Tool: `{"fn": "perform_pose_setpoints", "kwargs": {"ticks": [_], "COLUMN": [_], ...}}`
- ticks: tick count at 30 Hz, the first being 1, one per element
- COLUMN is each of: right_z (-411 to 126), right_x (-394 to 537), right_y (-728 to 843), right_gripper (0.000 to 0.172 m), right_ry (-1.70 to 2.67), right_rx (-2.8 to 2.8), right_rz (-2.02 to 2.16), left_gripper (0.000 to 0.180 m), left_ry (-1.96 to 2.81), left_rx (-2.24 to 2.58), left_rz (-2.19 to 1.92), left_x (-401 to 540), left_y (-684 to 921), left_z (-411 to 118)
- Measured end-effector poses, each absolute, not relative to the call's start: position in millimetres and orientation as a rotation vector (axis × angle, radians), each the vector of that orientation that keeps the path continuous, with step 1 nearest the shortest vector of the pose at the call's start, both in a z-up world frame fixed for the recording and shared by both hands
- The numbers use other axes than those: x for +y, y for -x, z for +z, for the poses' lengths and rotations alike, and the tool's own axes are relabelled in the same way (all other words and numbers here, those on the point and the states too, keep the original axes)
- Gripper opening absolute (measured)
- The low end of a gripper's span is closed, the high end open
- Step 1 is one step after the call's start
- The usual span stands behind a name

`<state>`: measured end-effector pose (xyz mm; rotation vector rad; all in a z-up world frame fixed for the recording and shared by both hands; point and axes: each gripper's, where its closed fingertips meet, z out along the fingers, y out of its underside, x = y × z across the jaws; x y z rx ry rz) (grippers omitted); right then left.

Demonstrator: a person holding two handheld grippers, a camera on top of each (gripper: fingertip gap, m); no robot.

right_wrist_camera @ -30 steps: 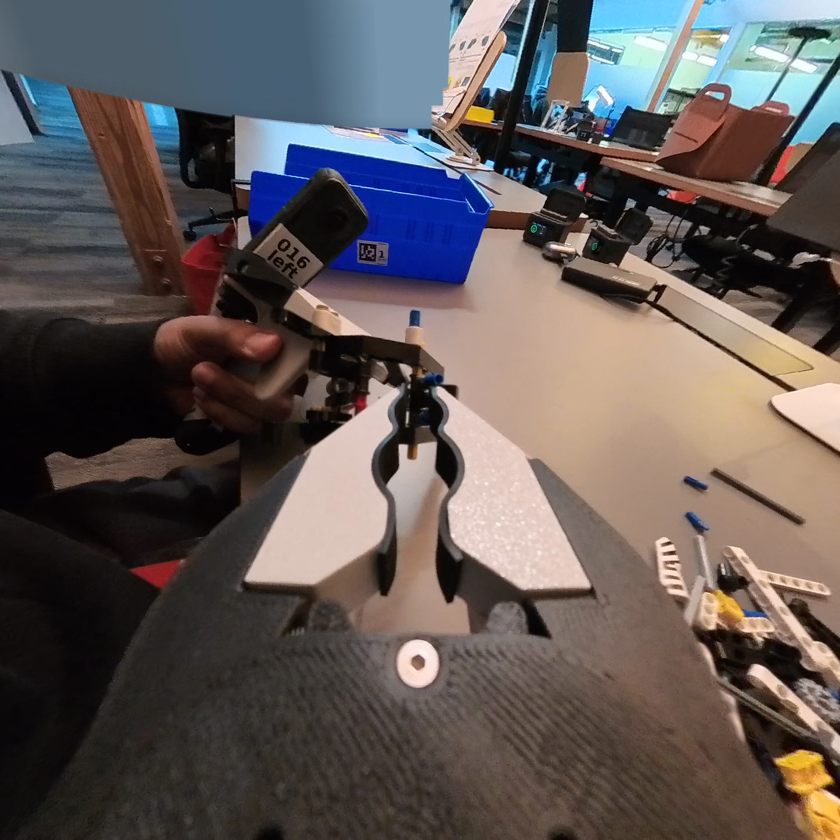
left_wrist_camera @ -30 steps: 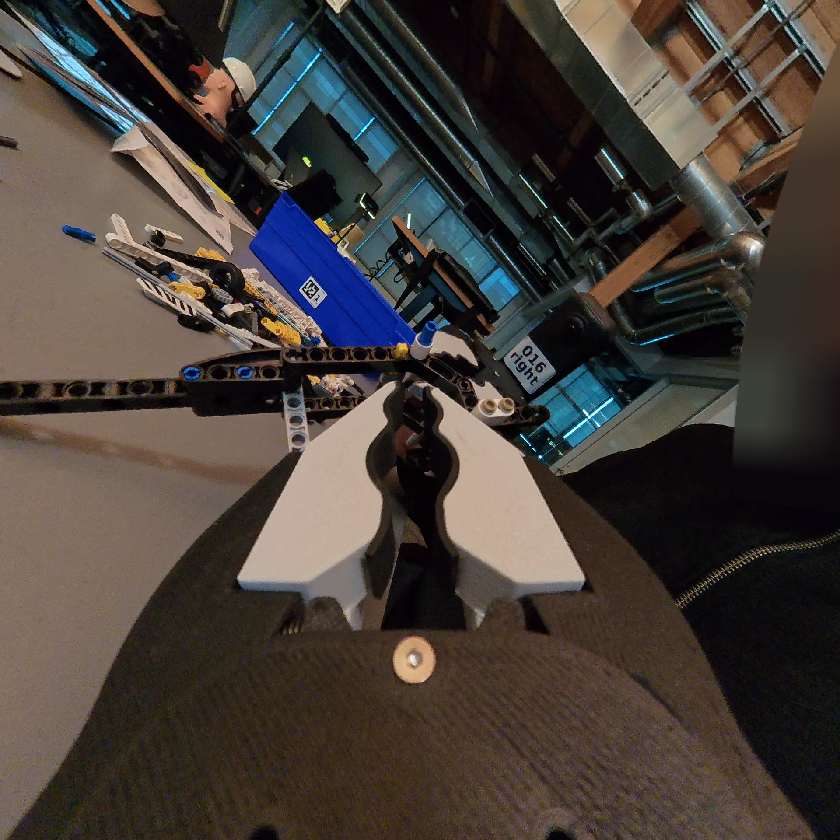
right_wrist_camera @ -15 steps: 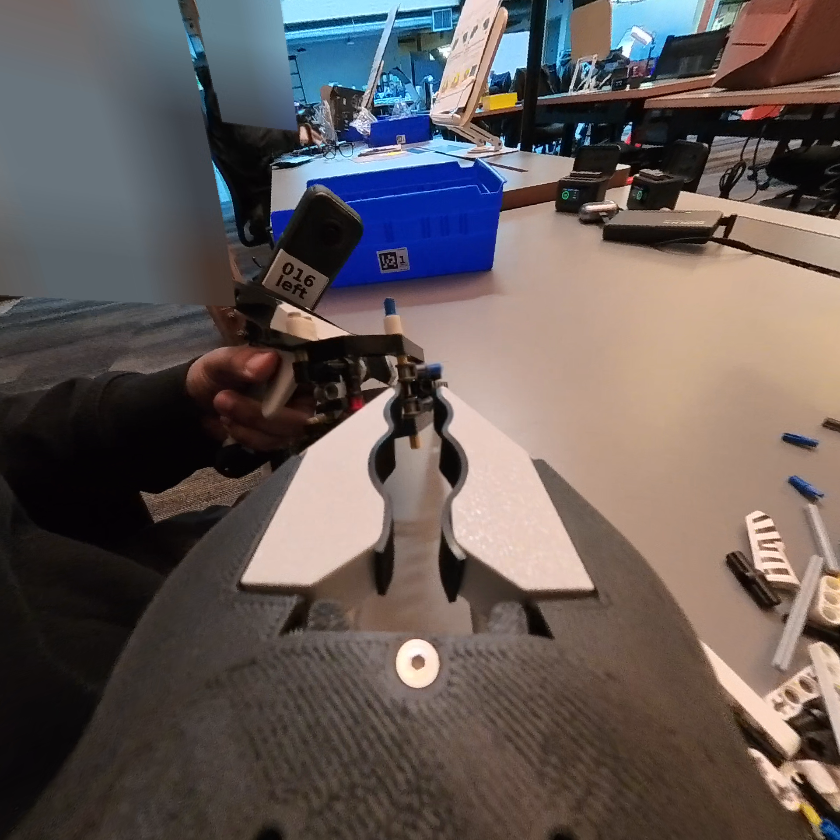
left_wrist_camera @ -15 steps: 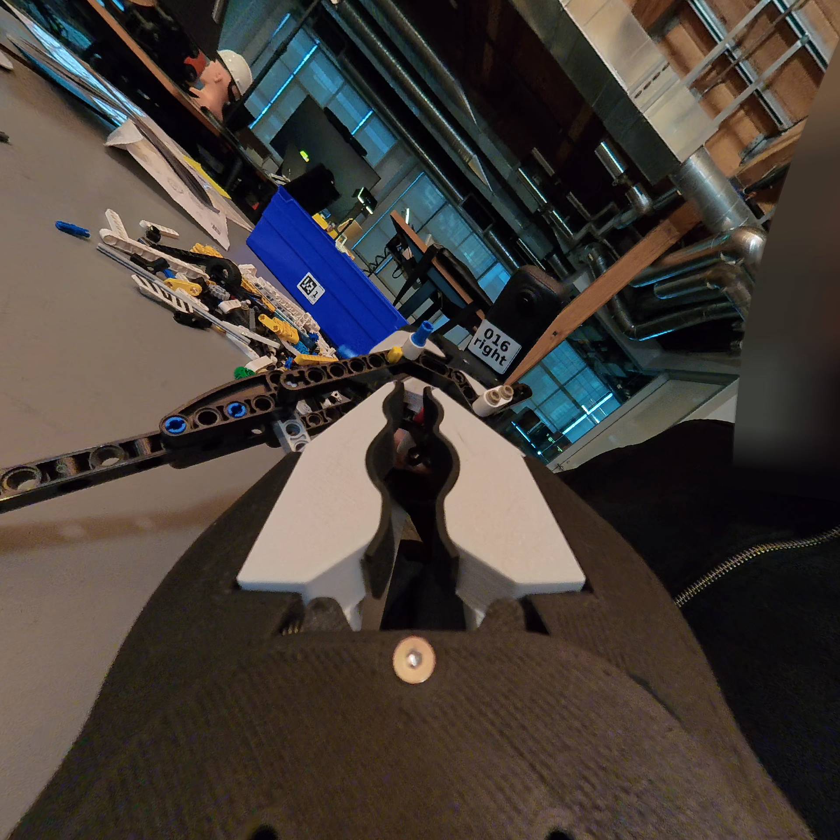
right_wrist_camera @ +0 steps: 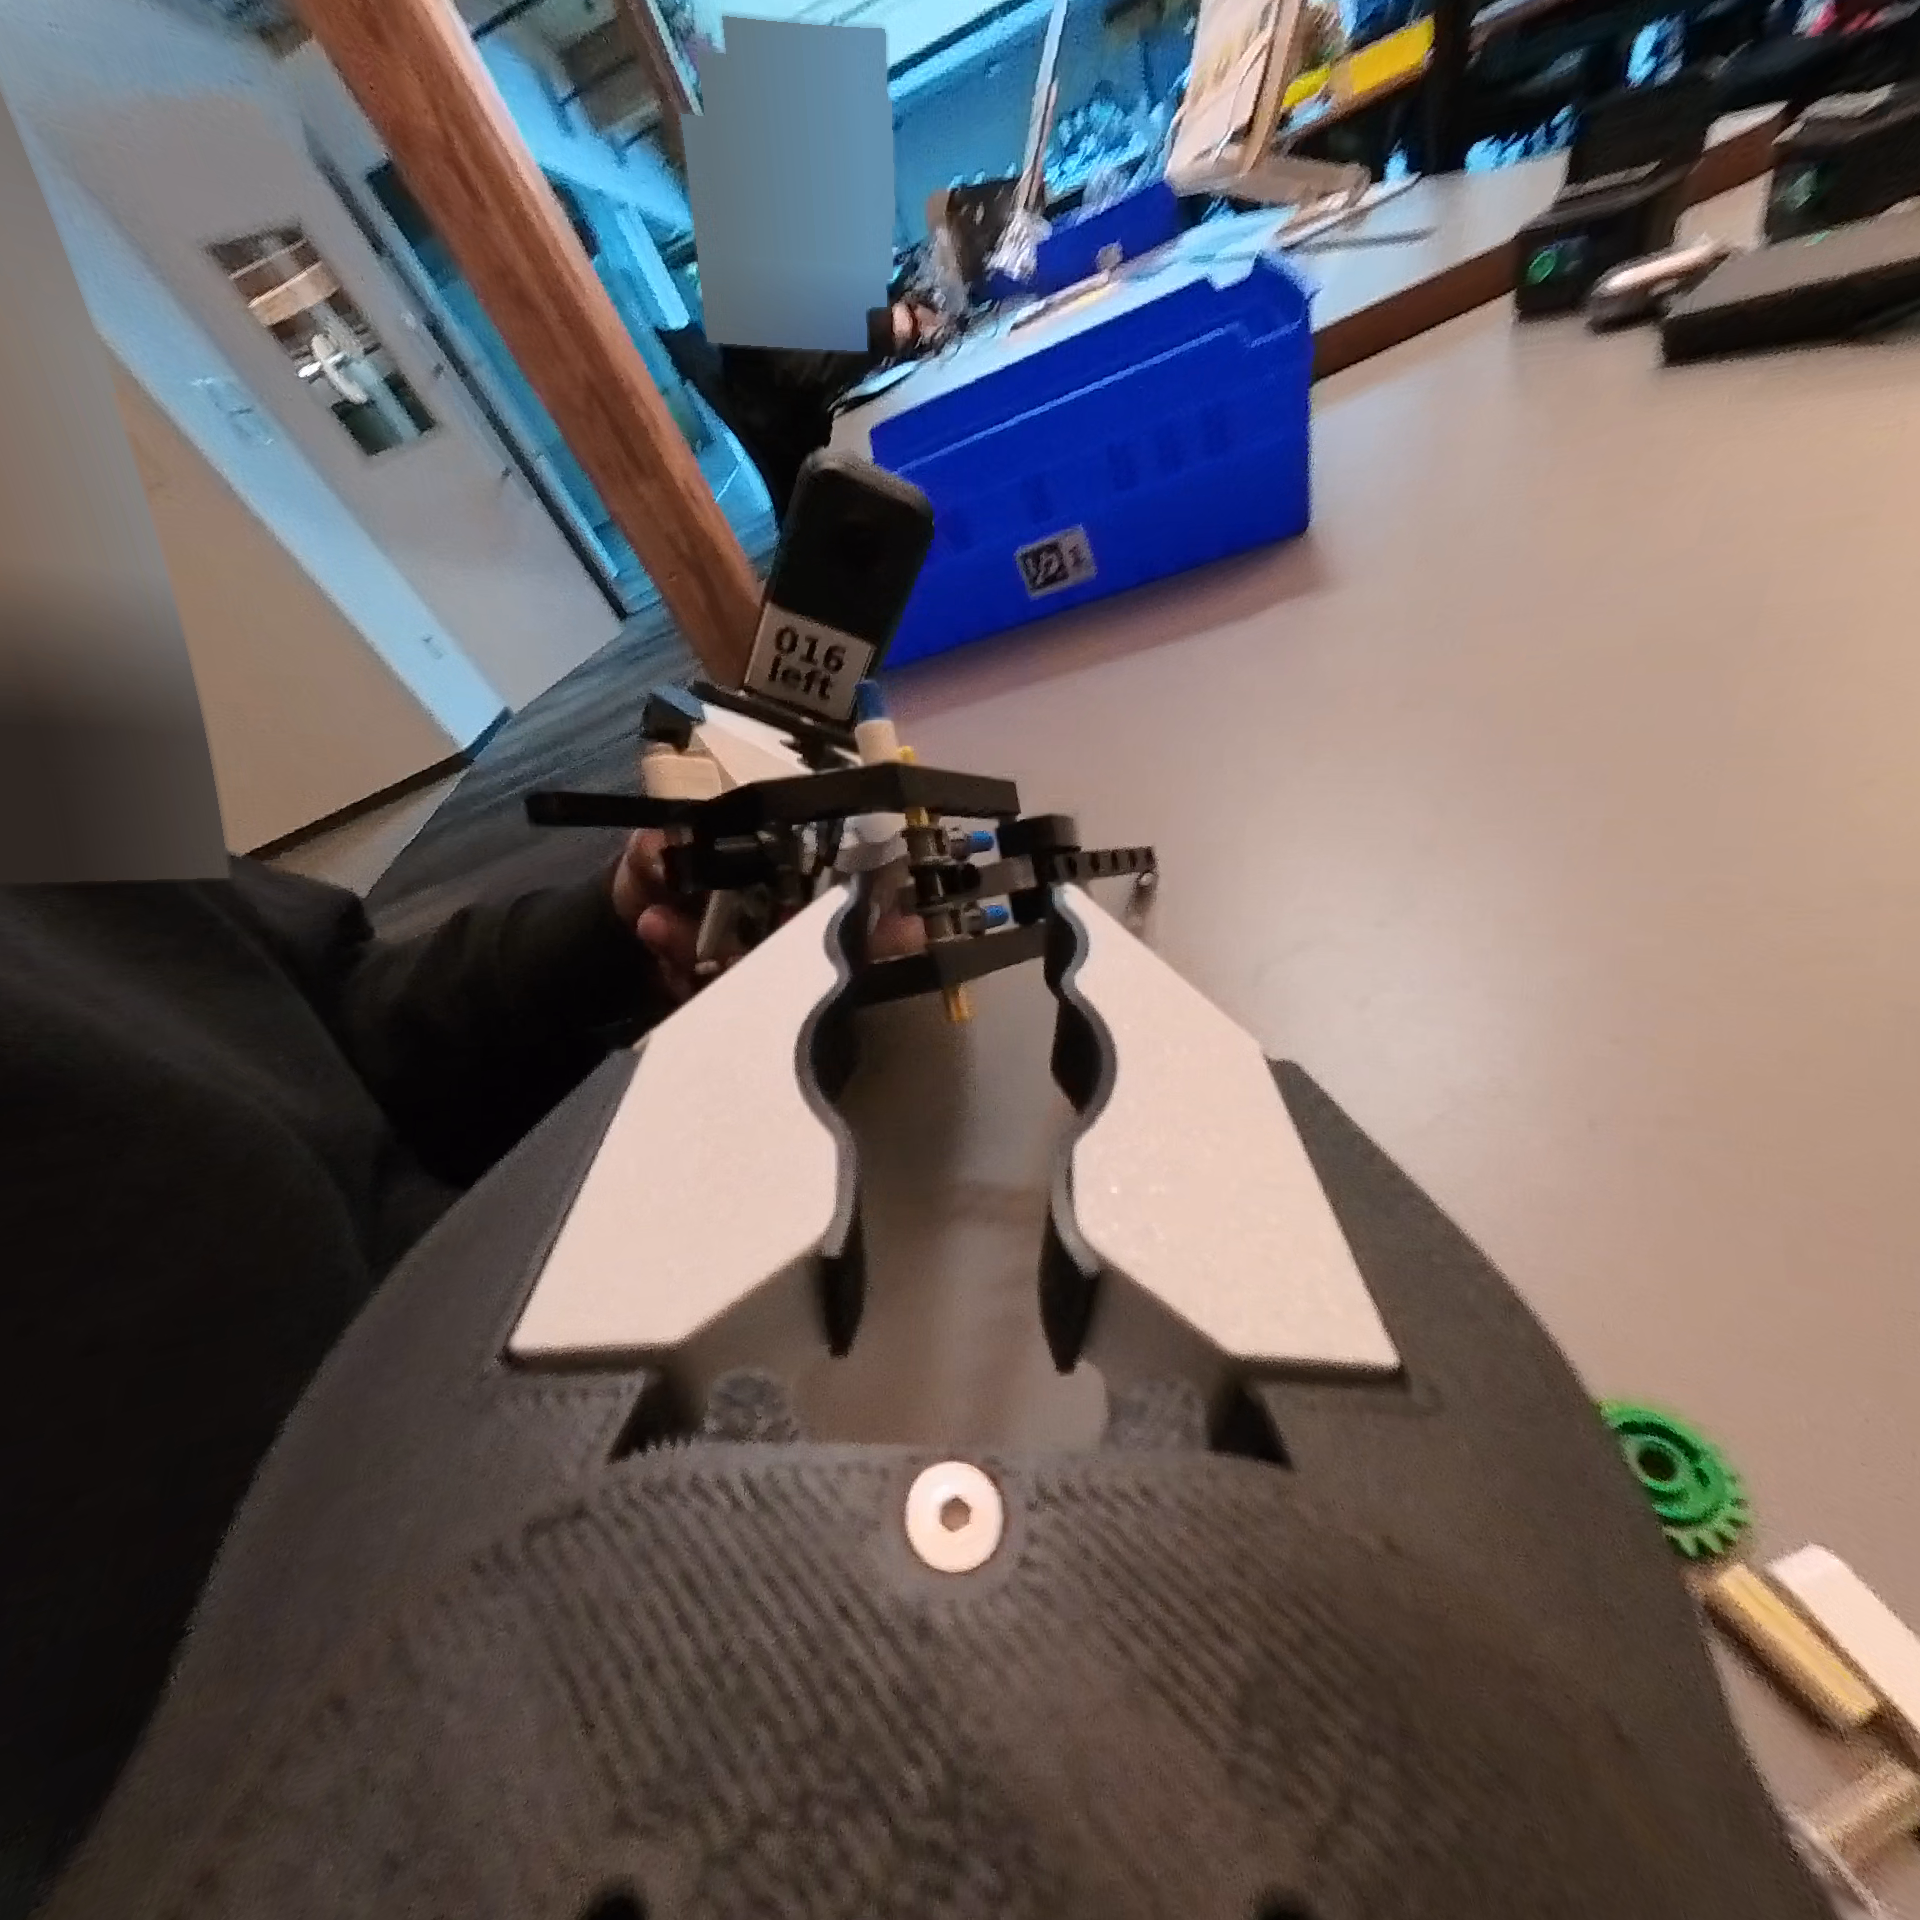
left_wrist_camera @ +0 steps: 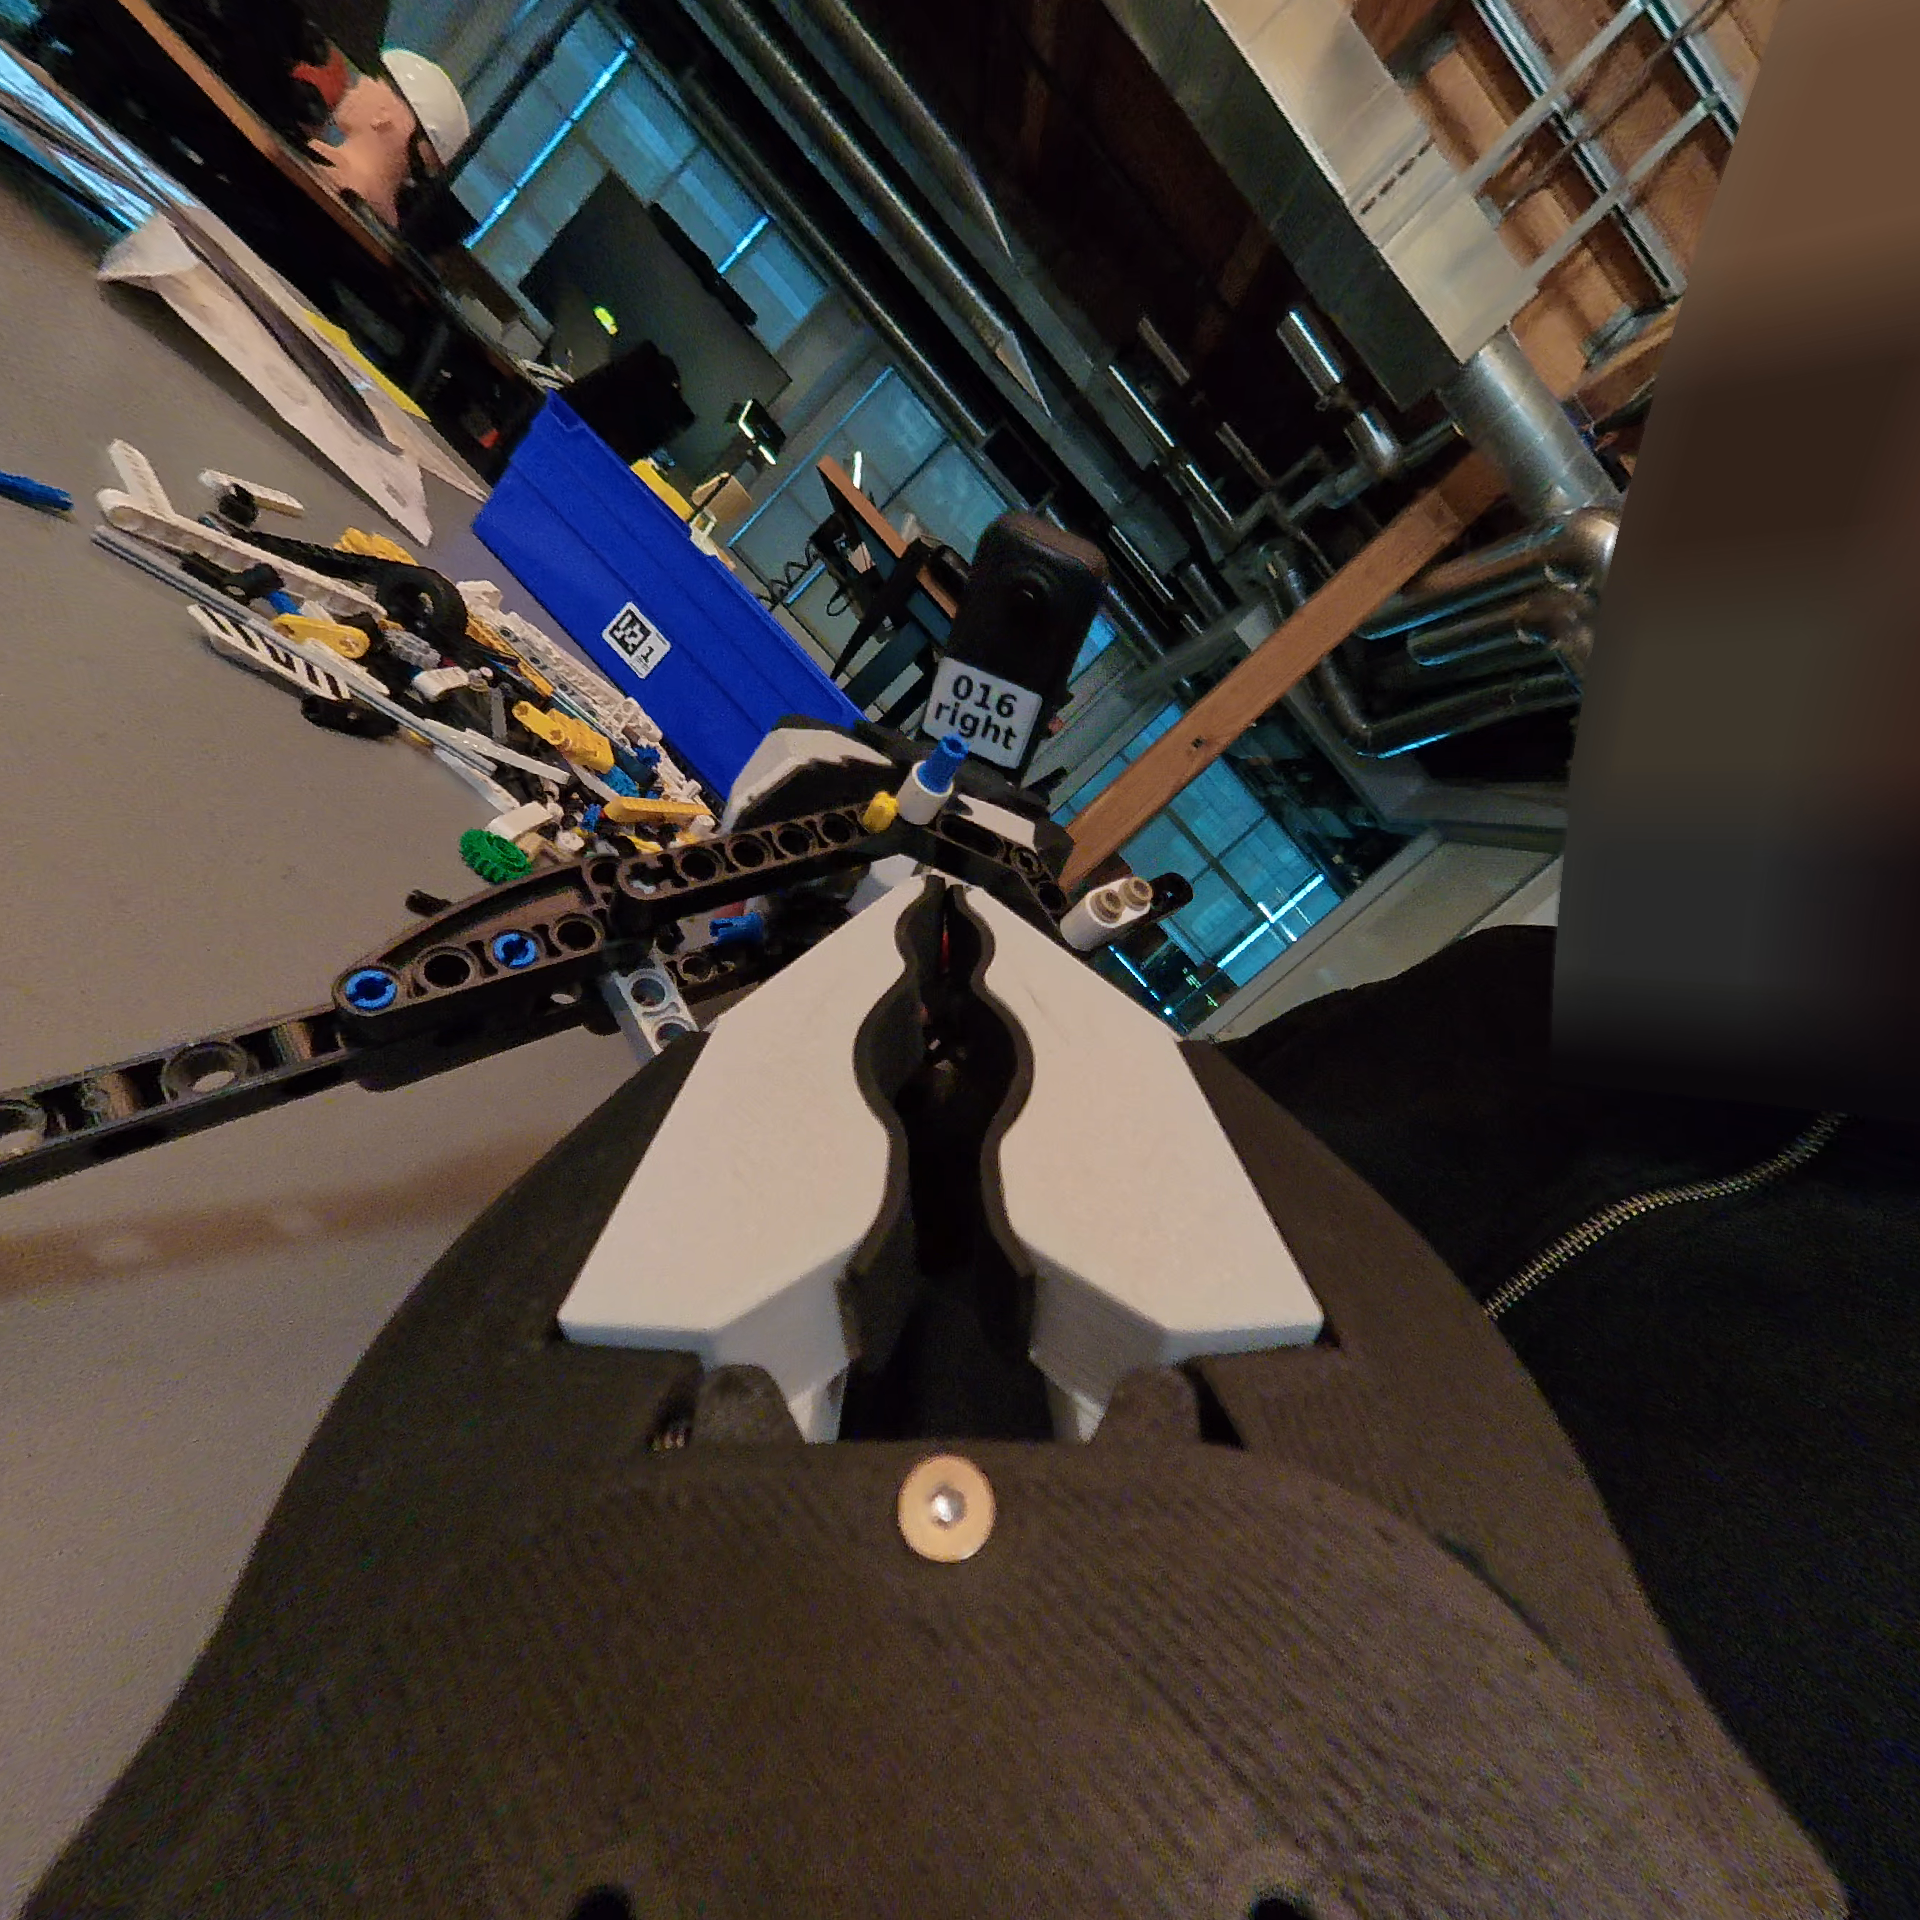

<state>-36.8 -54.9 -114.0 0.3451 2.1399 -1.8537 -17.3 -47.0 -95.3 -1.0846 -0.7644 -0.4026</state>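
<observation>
A black holed-beam assembly (left_wrist_camera: 727,862) with blue pins, a yellow axle and white connectors hangs above the grey table (left_wrist_camera: 156,831). My left gripper (left_wrist_camera: 940,888) is shut on its near end, with a thin red and black part pinched between the tips. In the right wrist view the assembly (right_wrist_camera: 883,795) sits at the tips of my right gripper (right_wrist_camera: 951,914). That gripper is open, and its pads stand on either side of the lower beam and the yellow axle (right_wrist_camera: 954,1003) without pressing them. One white finger (left_wrist_camera: 795,764) of the right gripper shows behind the assembly. A hand (right_wrist_camera: 655,914) holds the left gripper.
A blue bin (right_wrist_camera: 1101,468) stands at the back of the table and also shows in the left wrist view (left_wrist_camera: 644,623). A pile of loose parts (left_wrist_camera: 416,644) lies beside it, with a green gear (right_wrist_camera: 1673,1496) near. Black devices (right_wrist_camera: 1766,291) sit far right. A wooden post (right_wrist_camera: 540,312) rises behind. Left and right tips are no more than a few centimetres apart.
My right gripper was shut on the yellow axle end and has now opened wide around it. My left gripper has closed tighter on the assembly. Both views have tilted and the long beam has swung down.
</observation>
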Motion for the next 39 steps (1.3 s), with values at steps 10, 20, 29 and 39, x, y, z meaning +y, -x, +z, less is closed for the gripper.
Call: {"fn": "perform_pose_setpoints", "kwargs": {"ticks": [10, 20, 29, 39], "right_z": [-115, -103, -125, -136], "right_x": [-64, -64, -70, -73], "right_y": [43, 49, 50, 45], "right_gripper": [0.004, 0.005, 0.004, 0.005], "right_ry": [-0.241, 0.189, 0.532, 0.739], "right_rx": [2.451, 3.087, 3.395, 3.509], "right_rz": [-2.061, -2.344, -2.149, -2.028], "left_gripper": [0.004, 0.013, 0.054, 0.042], "left_ry": [1.074, 0.865, 1.061, 1.061], "left_rx": [-0.837, -1.046, -1.029, -1.026], "left_rz": [-0.353, -0.205, -0.462, -0.481], "left_x": [-52, -105, -66, -62], "left_y": [25, 54, 32, 32], "left_z": [-100, -104, -118, -119]}}
